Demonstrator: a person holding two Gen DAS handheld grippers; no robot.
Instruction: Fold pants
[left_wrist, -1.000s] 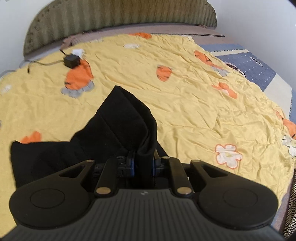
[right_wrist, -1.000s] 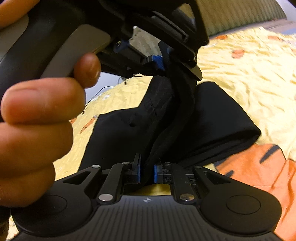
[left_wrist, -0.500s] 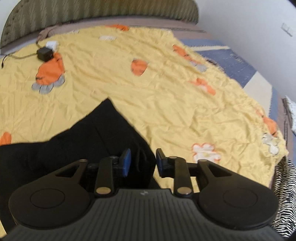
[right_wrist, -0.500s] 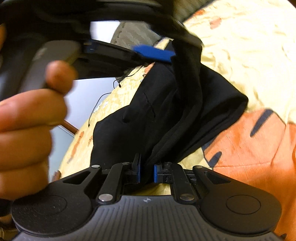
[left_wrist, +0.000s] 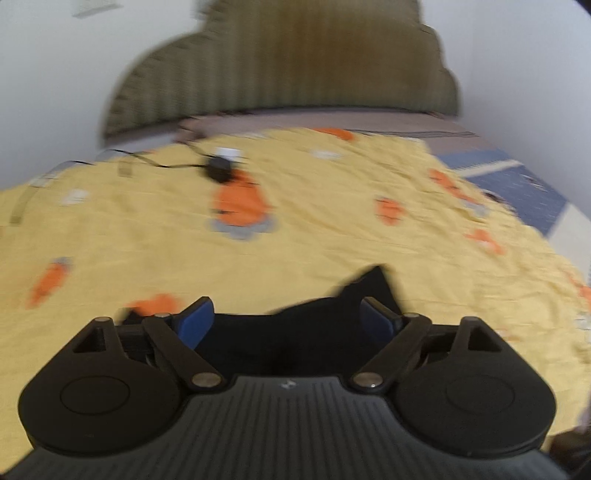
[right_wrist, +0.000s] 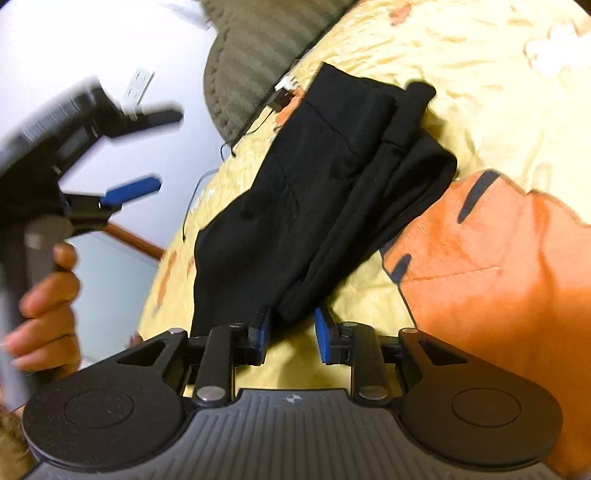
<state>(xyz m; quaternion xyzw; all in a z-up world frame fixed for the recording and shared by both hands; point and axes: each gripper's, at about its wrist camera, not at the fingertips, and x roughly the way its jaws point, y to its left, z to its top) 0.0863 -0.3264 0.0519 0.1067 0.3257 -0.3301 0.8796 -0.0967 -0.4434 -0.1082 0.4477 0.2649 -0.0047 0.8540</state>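
Black pants (right_wrist: 325, 192) lie folded in a long bundle on the yellow bedspread (right_wrist: 480, 74). My right gripper (right_wrist: 291, 332) is open, its blue pads on either side of the bundle's near end without pinching it. My left gripper (left_wrist: 291, 321) is wide open and empty, above the pants (left_wrist: 314, 332), whose top edge shows between its fingers. In the right wrist view the left gripper (right_wrist: 133, 155) is lifted off to the left, held by a hand.
A black charger with its cable (left_wrist: 218, 170) lies on the bedspread near the striped headboard (left_wrist: 280, 62). A blue blanket (left_wrist: 517, 184) shows at the bed's right side. A wall socket (right_wrist: 138, 86) is on the white wall.
Both grippers have opened and let go of the pants. The left gripper has lifted away to the left; the pants now lie flat on the bed.
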